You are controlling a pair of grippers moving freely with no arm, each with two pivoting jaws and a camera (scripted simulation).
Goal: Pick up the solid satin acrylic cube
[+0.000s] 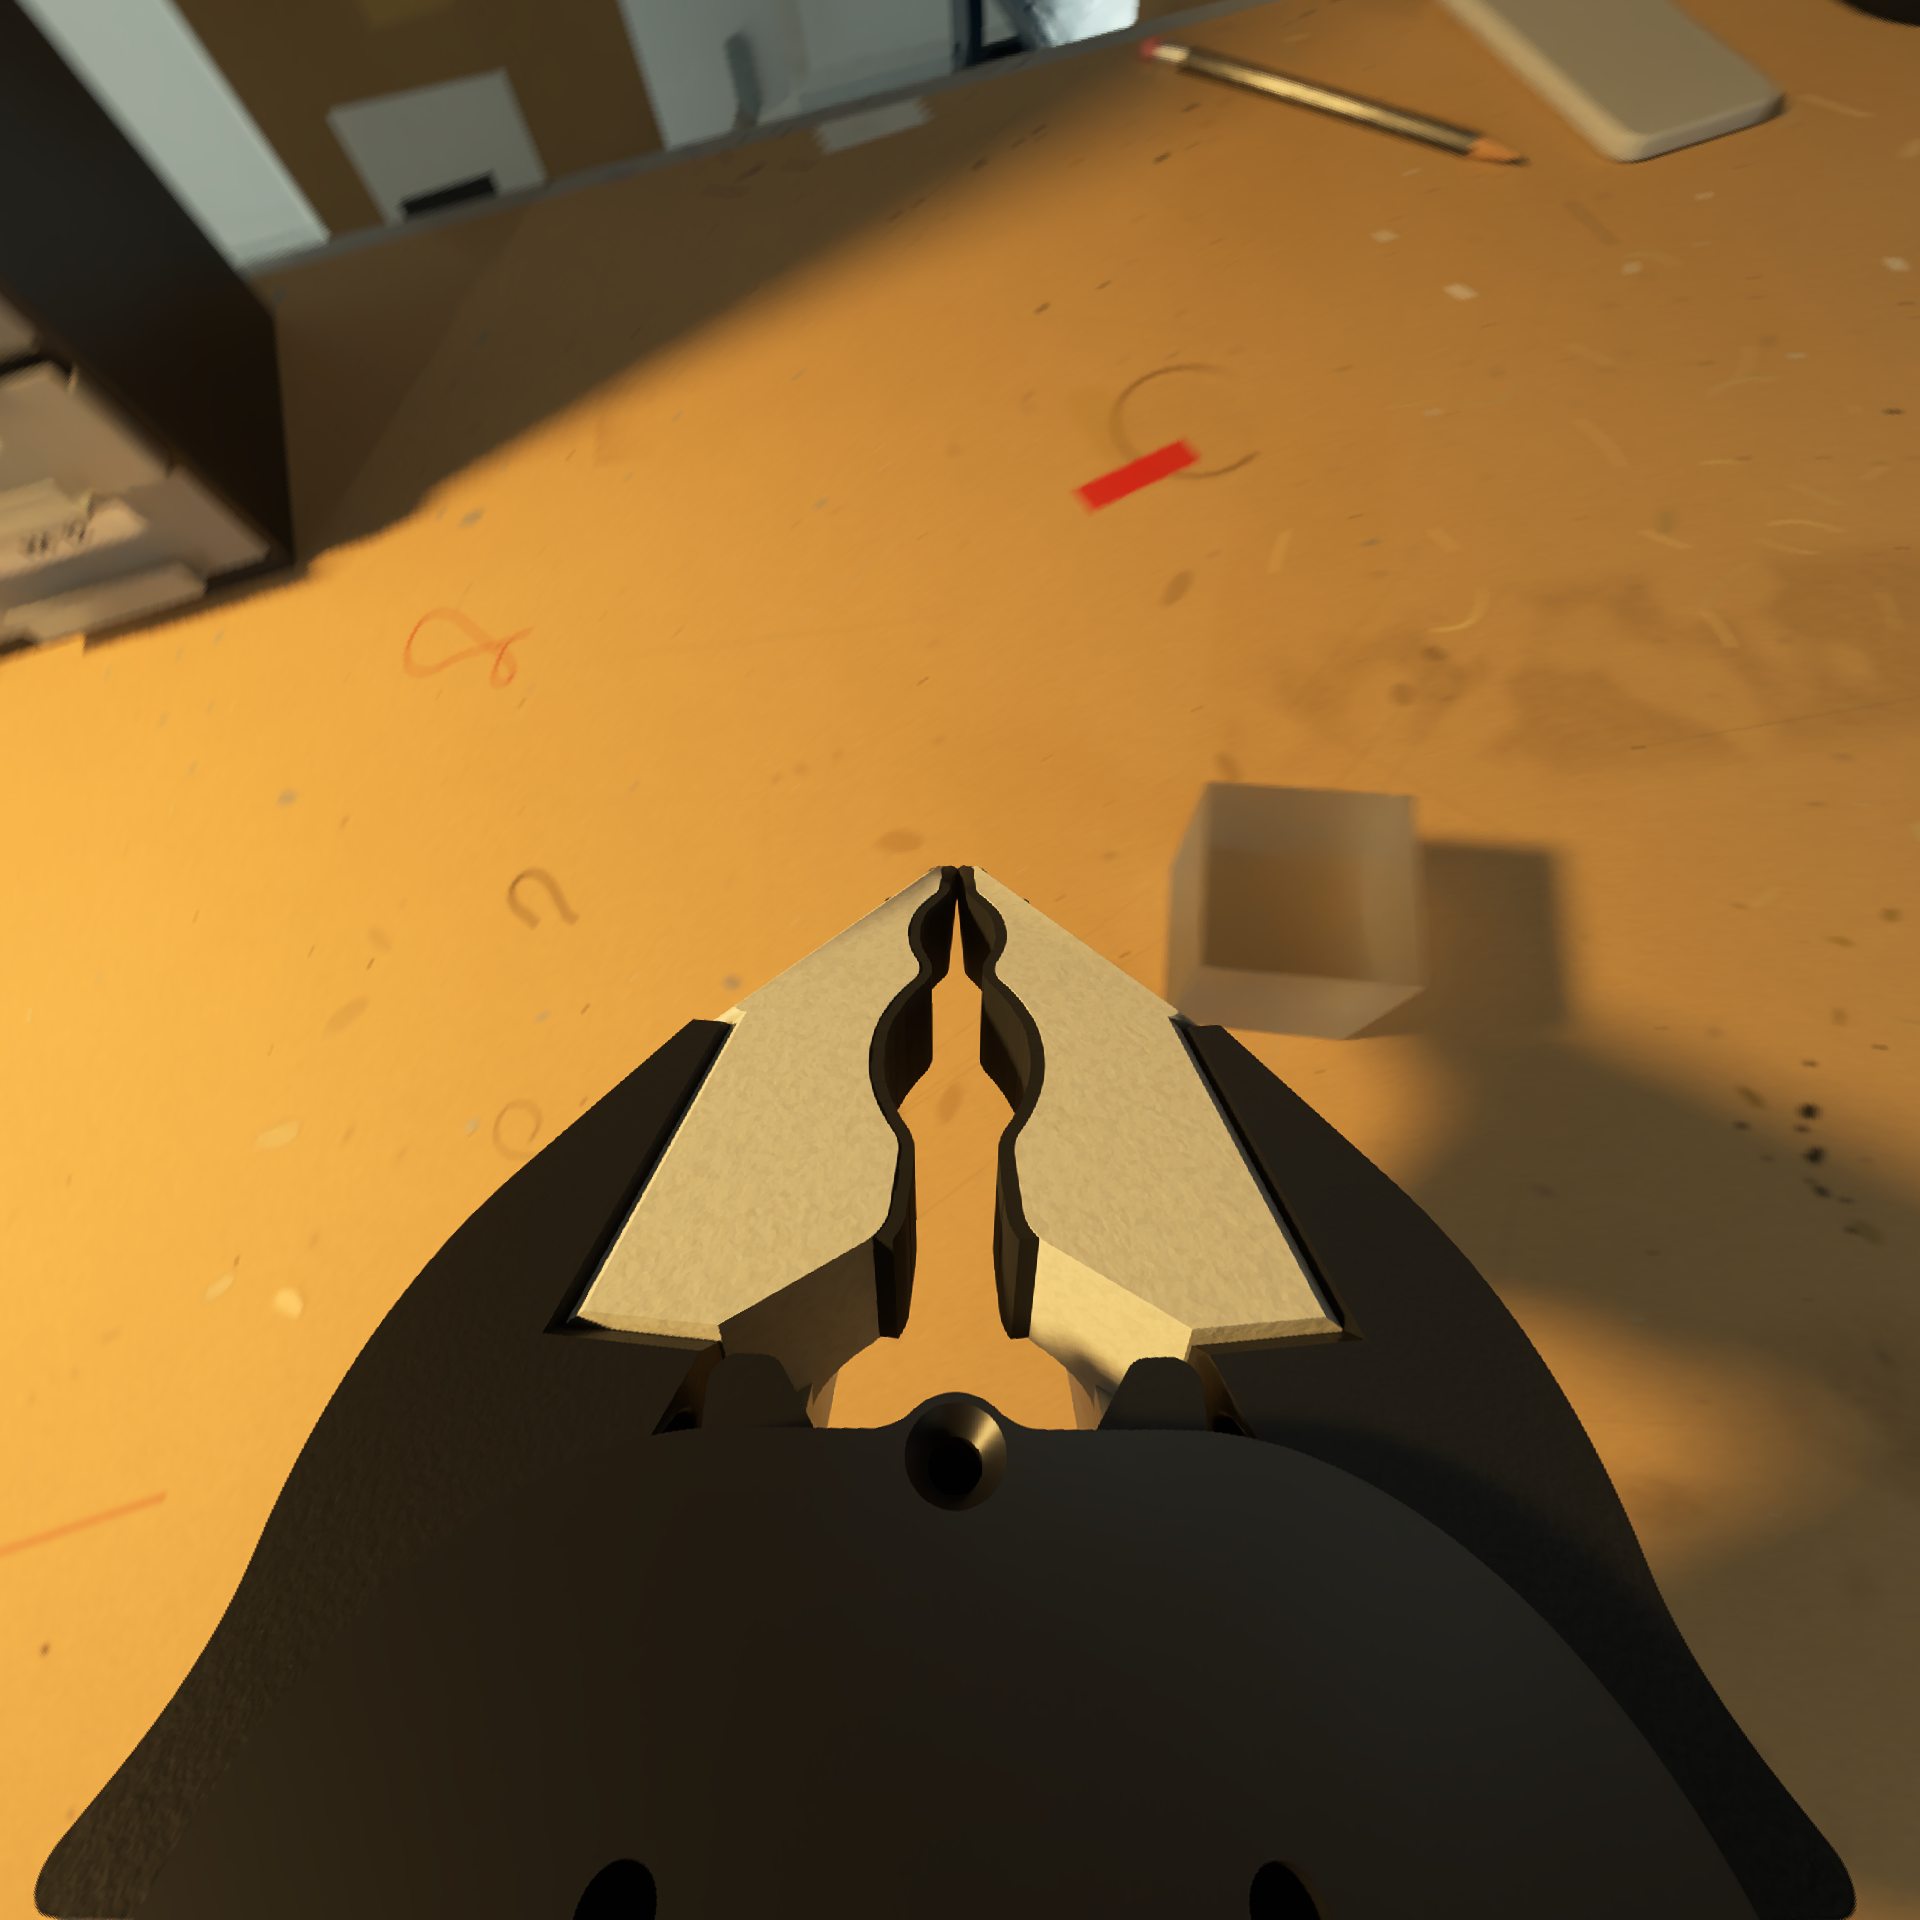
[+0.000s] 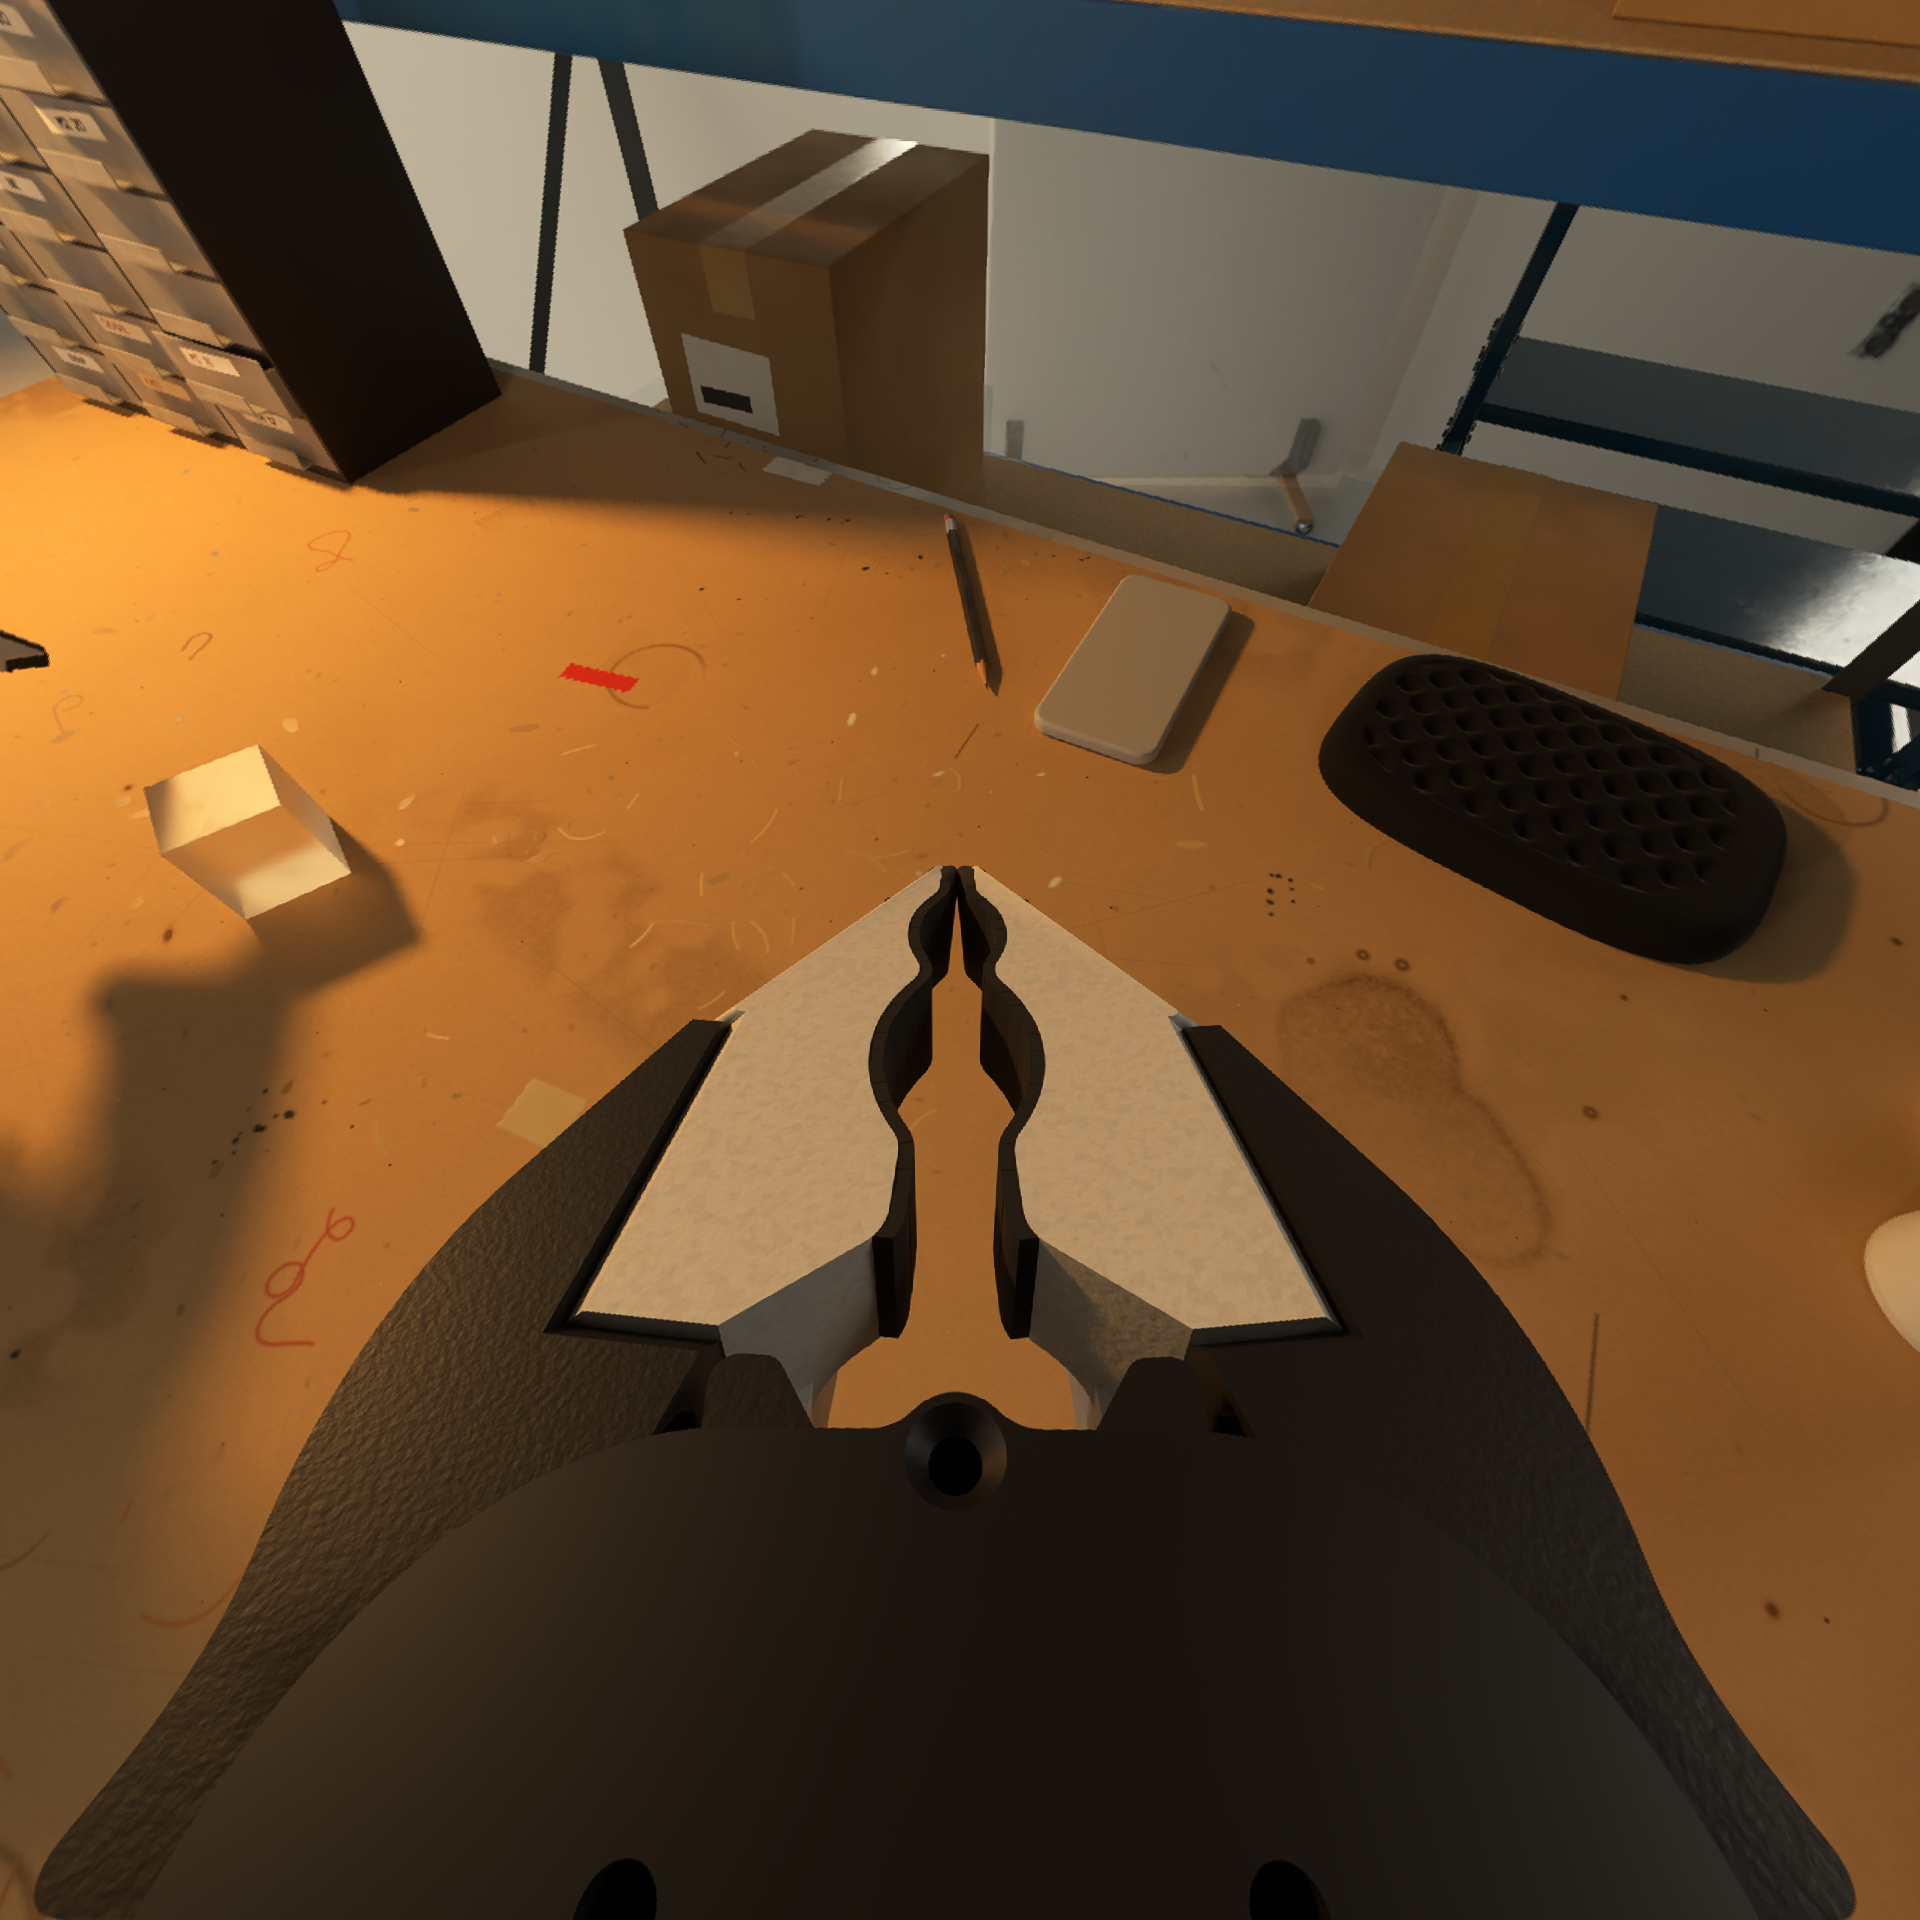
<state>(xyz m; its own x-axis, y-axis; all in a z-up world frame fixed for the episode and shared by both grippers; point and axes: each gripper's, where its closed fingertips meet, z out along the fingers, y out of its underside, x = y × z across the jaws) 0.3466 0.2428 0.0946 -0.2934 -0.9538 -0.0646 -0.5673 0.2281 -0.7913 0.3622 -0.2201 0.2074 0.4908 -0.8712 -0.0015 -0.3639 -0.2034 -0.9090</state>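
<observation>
Tongs on both sides are shut, with their tips pressed together and nothing held between them. The left tongs hang over the orange table. The cube sits on the table just to the right of their tips, close by but not touching. It is a see-through, frosty block (it throws a dark shadow to its right). Farther ahead of the left tongs lies a small red strip, and far ahead to the right are a pencil and a flat grey pad. A dark set of drawers stands ahead on the left.

The right tongs hang over the same table. From them, the cube is well off to the left and a bit ahead. Ahead of their tips lie the pencil and the grey pad, side by side. A black bumpy oval pad lies ahead on the right. The red strip is ahead on the left. A brown cardboard box stands past the table's far edge.
</observation>
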